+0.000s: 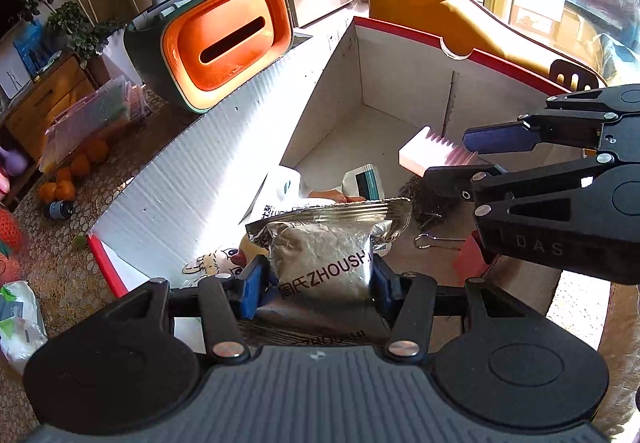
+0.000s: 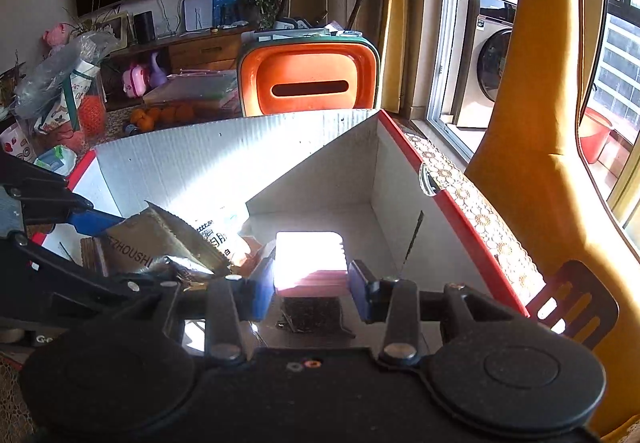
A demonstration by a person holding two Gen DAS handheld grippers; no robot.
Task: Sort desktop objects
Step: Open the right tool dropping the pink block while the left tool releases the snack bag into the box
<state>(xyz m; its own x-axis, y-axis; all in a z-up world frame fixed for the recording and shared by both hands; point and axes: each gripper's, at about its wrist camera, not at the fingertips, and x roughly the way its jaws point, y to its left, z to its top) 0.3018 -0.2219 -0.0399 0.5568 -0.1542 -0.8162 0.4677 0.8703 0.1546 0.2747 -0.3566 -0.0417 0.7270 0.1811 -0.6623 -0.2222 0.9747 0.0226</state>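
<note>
Box (image 1: pixel 404 79) holding pouches, snack packet (image 1: pixel 324 255), pink comb (image 1: pixel 434 151)

- Silver foil packet (image 1: pixel 320 255) printed "ZHOUSHI", crinkled with a serrated top edge, held upright between the blue pads of the left hand-held gripper (image 1: pixel 316 283) over the near end of the box.
- Pink ribbed block (image 2: pixel 310 261), its grooved face up, clamped by the right hand-held gripper (image 2: pixel 310 289) above the box floor.
- White cardboard box (image 1: pixel 200 179) with a red rim, open-topped, holding a white pouch (image 1: pixel 280 191) and a small device (image 1: pixel 366 183).
</note>
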